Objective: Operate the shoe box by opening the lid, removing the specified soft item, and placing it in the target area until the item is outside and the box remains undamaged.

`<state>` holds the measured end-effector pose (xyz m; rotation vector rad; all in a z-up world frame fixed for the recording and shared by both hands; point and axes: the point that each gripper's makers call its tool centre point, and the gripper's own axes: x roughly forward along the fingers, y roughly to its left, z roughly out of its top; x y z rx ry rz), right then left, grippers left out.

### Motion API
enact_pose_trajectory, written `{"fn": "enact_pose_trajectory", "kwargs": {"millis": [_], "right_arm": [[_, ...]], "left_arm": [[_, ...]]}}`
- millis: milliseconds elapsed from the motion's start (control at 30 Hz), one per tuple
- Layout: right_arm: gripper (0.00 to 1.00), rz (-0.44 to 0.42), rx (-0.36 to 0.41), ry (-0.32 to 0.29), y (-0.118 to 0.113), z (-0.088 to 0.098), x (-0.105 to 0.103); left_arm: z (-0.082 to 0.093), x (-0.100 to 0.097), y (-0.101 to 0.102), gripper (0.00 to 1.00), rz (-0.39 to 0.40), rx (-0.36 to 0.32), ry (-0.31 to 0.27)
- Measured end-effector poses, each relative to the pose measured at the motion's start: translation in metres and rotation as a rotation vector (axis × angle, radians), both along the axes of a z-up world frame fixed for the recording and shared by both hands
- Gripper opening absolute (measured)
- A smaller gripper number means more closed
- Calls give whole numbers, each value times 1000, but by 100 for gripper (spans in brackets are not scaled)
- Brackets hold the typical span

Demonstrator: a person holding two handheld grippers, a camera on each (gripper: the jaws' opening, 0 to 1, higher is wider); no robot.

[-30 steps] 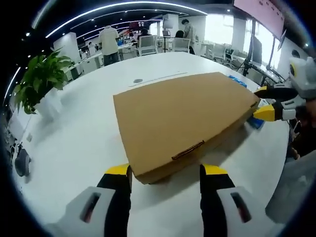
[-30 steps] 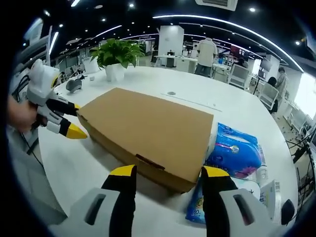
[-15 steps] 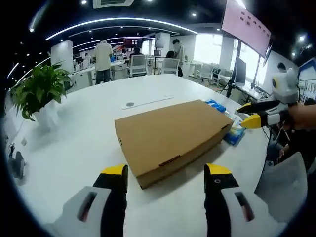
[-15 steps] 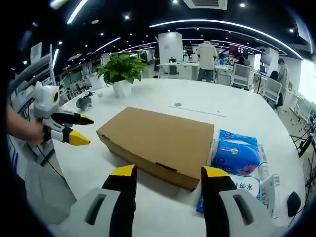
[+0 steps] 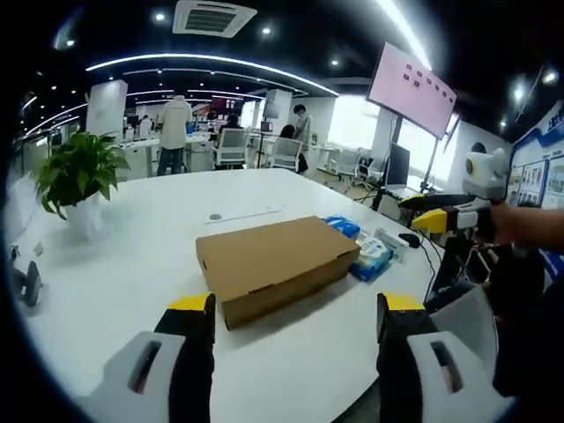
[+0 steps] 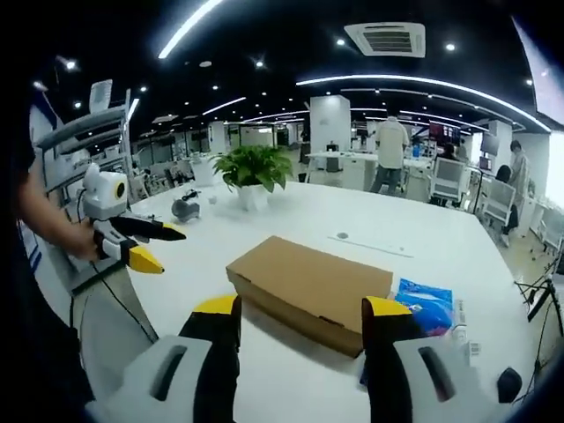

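Note:
A closed brown cardboard shoe box (image 5: 269,266) (image 6: 308,287) lies flat on the white round table (image 5: 115,273) (image 6: 370,211). My left gripper (image 5: 291,313) stands open, back from the box's near corner, with nothing between its yellow-tipped jaws. My right gripper (image 6: 300,315) is open too, held off the box's long side. The right gripper (image 5: 441,214) comes into the left gripper view at the far right, held by a hand. At the left of the right gripper view the left gripper (image 6: 154,248) is held up beside the table, open.
Blue soft packs (image 6: 427,307) (image 5: 363,251) lie against the box's far side. A potted plant (image 5: 77,176) (image 6: 254,173) stands on the table, and a dark mouse-like object (image 6: 185,209) sits near it. People and office chairs are at desks behind.
Both grippers have pulled back and risen away from the box, which now looks smaller and farther. The box has not moved and stays closed.

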<state>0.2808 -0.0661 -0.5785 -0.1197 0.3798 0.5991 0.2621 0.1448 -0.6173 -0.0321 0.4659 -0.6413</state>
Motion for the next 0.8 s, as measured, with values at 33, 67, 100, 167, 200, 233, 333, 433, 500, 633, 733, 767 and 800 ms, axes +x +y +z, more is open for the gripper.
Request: {"fn": "enact_pose_trajectory", "kwargs": {"millis": [33,67,100,167,200,233,333,433,500,633,733,767,800], "right_arm": [[54,0,-2,-2,-1,4,-5],[54,5,-4,-5,-1,10,-10],[54,13,-8,-9,-2,20,-20],[54,24,-7,-63,-3,39,-29],[54,28,-8,-77,-4,45,-33],[54,25,-14,-76,-7,52,-40],[59,33,-38,-129,-11,69,-51],[76,37,-75,-187,-15,82,-60],[80,34,-69,-212,-18,87,-69],[82,-4,-46,-198,-27,86,-80],[86,-51,-15,-195,-33,84,-89],[84,-101,29,-231,-35,96,-93],[83,-98,55,-282,-32,107,-96]], "left_arm": [[3,-4,1,76,3,0,-2],[9,-9,3,76,20,-6,-4],[15,-12,5,76,40,-20,-14],[28,-17,9,76,80,-46,-31],[31,-20,10,76,87,-41,-29],[37,-25,10,75,99,-41,-35],[50,-36,10,75,107,-57,-43],[58,-49,16,75,127,-23,-57],[68,-58,22,77,145,-52,-62],[75,-78,31,88,141,-67,-62],[71,-88,41,99,152,-1,-78],[71,-91,44,99,179,-13,-76],[73,-91,46,99,211,-43,-82]]}}
